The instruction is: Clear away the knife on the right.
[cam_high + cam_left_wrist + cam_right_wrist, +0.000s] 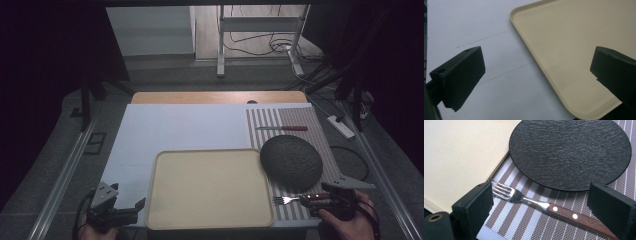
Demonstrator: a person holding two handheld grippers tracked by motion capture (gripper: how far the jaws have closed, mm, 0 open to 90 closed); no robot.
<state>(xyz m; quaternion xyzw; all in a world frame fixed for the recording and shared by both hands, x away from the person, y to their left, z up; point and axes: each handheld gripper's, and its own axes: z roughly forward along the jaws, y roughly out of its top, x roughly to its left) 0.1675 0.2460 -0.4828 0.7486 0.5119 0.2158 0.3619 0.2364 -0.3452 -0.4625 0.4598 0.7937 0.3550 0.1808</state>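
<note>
A fork (514, 195) with a wooden handle lies on the striped placemat (524, 225), tines toward the beige tray (461, 157). My right gripper (541, 202) is open around it, one jaw on each side, and neither pad touches it. Just beyond the fork a dark round plate (570, 152) rests on the mat. From above, the right gripper (314, 201) sits at the near right over the fork (287, 200), close to the plate (291, 161). My left gripper (137, 210) is open at the near left corner of the tray (210, 187), holding nothing. Its own camera shows the left gripper (536, 70) spanning the tray's edge (529, 55).
A knife (282, 128) with a red handle lies across the far end of the placemat (320, 145). A white cover (175, 130) spreads over the table left of and behind the tray. Metal rails run along both sides of the table.
</note>
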